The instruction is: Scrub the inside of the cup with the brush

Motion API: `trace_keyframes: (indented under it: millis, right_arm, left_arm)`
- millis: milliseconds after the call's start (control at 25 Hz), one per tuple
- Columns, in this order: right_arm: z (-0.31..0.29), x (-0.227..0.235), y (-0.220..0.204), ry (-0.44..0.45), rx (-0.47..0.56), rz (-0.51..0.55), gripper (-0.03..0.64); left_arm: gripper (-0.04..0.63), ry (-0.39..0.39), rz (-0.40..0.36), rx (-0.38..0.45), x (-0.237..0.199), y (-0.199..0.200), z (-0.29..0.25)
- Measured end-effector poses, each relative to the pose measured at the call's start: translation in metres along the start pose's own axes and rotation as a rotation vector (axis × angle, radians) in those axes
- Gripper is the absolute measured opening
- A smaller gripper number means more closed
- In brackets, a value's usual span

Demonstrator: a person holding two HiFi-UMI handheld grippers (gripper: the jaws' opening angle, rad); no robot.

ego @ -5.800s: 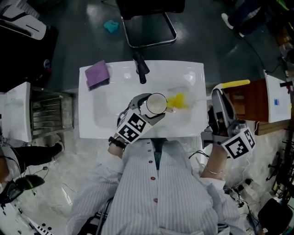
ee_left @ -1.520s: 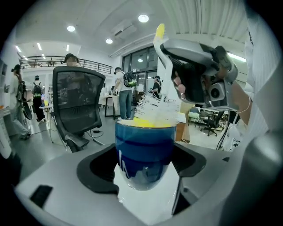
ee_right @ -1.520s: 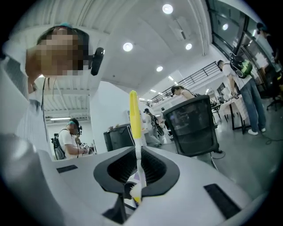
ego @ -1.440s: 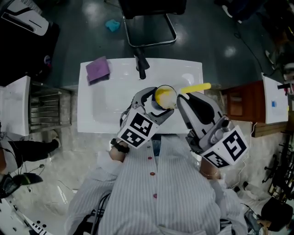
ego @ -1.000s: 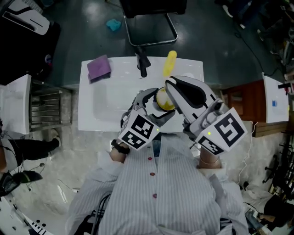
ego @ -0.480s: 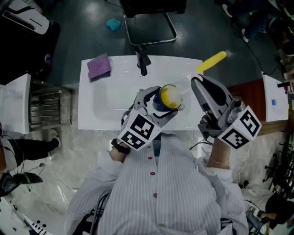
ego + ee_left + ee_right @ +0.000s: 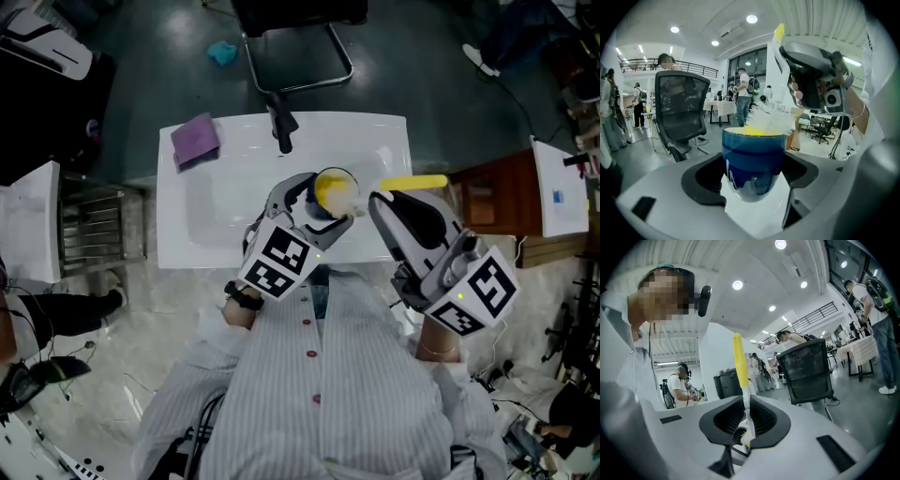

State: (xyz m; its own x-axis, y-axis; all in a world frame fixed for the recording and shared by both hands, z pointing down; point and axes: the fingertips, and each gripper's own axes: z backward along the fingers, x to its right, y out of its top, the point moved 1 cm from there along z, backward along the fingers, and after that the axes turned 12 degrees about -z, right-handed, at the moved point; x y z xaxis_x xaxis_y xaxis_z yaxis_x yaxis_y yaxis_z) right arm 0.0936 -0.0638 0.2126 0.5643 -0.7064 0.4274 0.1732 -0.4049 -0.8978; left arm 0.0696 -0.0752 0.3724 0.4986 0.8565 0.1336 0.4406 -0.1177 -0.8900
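Here the blue cup [image 7: 753,159], yellow inside, is sitting upright in the left gripper [image 7: 753,180], whose jaws are pressing on its sides, above the white sink [image 7: 211,202]. The brush [image 7: 768,123] is resting its white bristles at the cup's rim, its stem pinched between the narrow jaws of the right gripper [image 7: 746,425]. A purple cloth [image 7: 196,141] is lying at the sink's far left corner, and the black faucet [image 7: 279,127] is standing mid-rim.

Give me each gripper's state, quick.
Left gripper: closed on the round blue glazed cup.
Right gripper: closed on the yellow-handled white-bristled plastic brush.
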Motion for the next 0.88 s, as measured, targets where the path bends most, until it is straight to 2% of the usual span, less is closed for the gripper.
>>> trace_keyframes:
  millis: [160, 360, 640, 880]
  right_arm:
    - [-0.014, -0.008, -0.003, 0.011, -0.018, 0.035, 0.058]
    - [-0.025, -0.004, 0.004, 0.016, -0.022, 0.061, 0.058]
    - [-0.029, 0.017, 0.018, 0.023, 0.02, -0.014, 0.057]
    - [-0.02, 0.026, 0.019, 0.026, 0.053, -0.085, 0.057]
  left_arm:
    - [0.383, -0.008, -0.018, -0.033, 0.009, -0.009, -0.006]
    - [0.383, -0.024, -0.058, -0.02, 0.021, -0.002, -0.005]
    - [0.383, -0.016, -0.076, 0.02, 0.025, 0.006, 0.005]
    - [0.383, 0.013, -0.054, 0.021, 0.015, 0.002, 0.011]
